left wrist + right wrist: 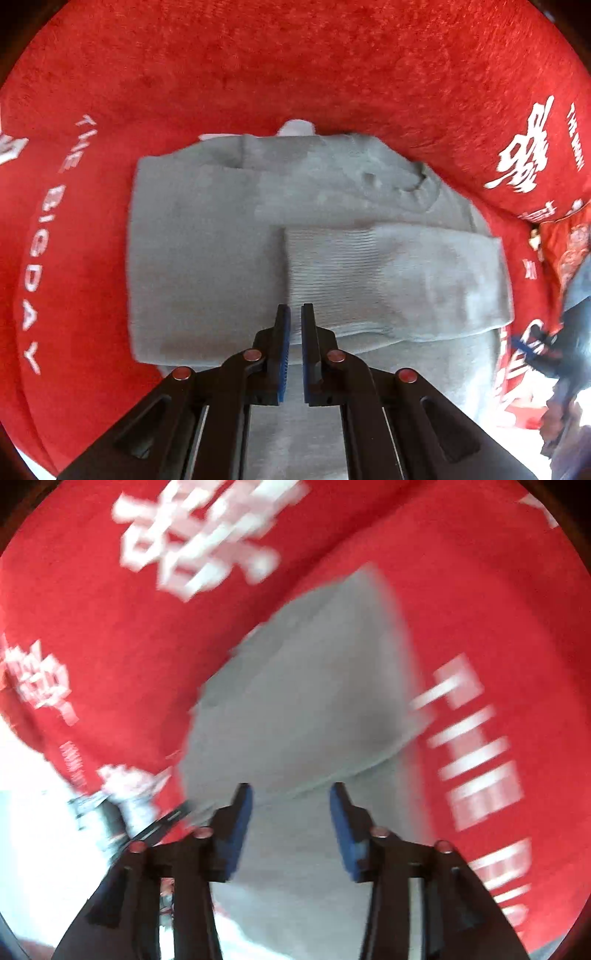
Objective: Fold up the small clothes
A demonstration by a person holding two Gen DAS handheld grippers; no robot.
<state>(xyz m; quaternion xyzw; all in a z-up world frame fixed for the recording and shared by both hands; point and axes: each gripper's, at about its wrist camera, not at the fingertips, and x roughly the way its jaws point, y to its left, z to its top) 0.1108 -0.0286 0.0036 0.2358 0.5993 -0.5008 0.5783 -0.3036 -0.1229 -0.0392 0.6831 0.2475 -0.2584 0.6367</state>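
lay flat on the red cloth (258,74), the grey sweater (192,236), partly folded already: one sleeve (399,280) brought across the body, cuff end near the middle, collar (421,184) toward the far right in the left view. ran left to right in that view, the long axis of the folded sleeve; ran from near to far, the body of the sweater, with the hem part passing under the tongs toward the camera.

hovered right above the sweater, the left gripper (295,314), just at the near edge of the sleeve cuff. stood nearly together, its blue pads (284,350), with only a thin gap and no cloth seen between; so, closed on nothing. pointed steeply down at the cloth.

came over the same sweater (295,701) from another side, the right gripper (291,794), in a much blurred picture. stood about half apart, its pads (240,834), with grey cloth seen beyond the gap but not pinched, as far as could be told. pointed at a slant, less steep than the left.

seemed nearer to the sleeve, the left one; seemed nearer to the hem end, the right one, though the blur made this not sure. would probably need, for the next fold, a hold on the near edge and a lift along the long axis toward the collar.
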